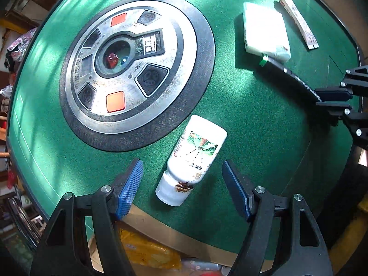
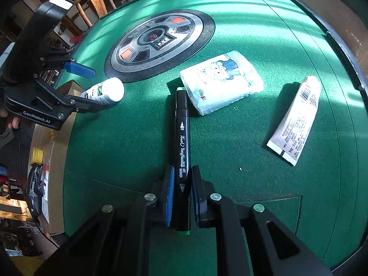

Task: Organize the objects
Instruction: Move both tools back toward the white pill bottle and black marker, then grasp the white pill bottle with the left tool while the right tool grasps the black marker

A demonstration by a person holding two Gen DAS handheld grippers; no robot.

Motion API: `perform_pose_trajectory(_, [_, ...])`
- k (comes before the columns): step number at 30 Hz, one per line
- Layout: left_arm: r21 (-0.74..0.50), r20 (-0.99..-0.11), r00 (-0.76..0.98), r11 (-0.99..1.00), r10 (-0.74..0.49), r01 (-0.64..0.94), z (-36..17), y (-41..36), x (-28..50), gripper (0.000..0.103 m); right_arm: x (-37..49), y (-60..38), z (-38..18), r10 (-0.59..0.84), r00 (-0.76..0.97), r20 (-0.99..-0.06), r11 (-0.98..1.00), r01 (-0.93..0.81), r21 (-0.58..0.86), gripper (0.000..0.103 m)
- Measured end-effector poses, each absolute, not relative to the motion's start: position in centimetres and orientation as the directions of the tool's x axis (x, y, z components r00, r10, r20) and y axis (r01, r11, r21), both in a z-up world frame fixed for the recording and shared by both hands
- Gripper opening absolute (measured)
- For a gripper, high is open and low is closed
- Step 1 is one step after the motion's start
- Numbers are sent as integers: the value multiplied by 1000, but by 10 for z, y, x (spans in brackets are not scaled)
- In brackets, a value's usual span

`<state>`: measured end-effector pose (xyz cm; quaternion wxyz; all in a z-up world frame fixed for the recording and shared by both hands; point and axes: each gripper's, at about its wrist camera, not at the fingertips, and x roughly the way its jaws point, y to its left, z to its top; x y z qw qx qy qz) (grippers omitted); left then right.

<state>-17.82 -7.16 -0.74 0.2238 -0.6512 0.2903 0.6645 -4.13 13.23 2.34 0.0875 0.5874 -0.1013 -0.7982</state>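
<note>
Right wrist view: a black marker (image 2: 182,147) printed "Touch TongNianRiJi ART MARKER" lies on the green felt table (image 2: 128,142), its lower end clamped between the blue pads of the right gripper (image 2: 182,191). Its far tip touches a tissue pack (image 2: 220,81); a white tube (image 2: 296,124) lies apart to the right. At left, the left gripper (image 1: 182,184), marked "GenRobot.AI", spreads wide, empty, on either side of a lying white bottle (image 1: 193,158) near the table's edge, beside the round control panel (image 1: 135,69).
</note>
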Motion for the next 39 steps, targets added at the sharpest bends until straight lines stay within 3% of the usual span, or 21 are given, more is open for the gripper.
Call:
perform_pose_trajectory(8, [-19, -999, -18, -817, 36, -577, -14, -72, -183, 69, -48, 130, 24, -241, -294, -925, -969, 28, 244, 13])
perform_pose_trajectory(10, [-3, -999, -31, -828, 25, -560, -15, -73, -181, 56, -51, 128, 24, -238, -291, -927, -971, 35, 238, 13])
perform_pose_trajectory(11, [-12, -999, -37, -837, 39, -547, -13, -74, -179, 42, -52, 127, 24, -234, -291, -928, -972, 44, 232, 13])
perform_pose_trajectory(12, [-24, -998, -36, -850, 51, -526, -11, -76, -179, 35, -53, 125, 25, -228, -290, -929, -974, 55, 222, 13])
perform_pose_trajectory(13, [-56, -997, -18, -867, 75, -495, -11, -79, -178, 34, -55, 124, 25, -224, -289, -931, -974, 66, 214, 13])
perform_pose_trajectory(22, [-151, -988, 64, -965, 141, -214, -13, -94, -155, 34, -74, 113, 25, -202, -285, -937, -976, 136, 170, 14])
perform_pose_trajectory(35, [-73, -997, 10, -991, 73, -113, -12, -83, -141, 34, -65, 113, 27, -222, -287, -932, -969, 167, 180, 13])
perform_pose_trajectory(39, [-126, -992, 3, -989, 126, -74, -10, -89, -135, 34, -56, 115, 31, -253, -280, -926, -963, 166, 212, 13])
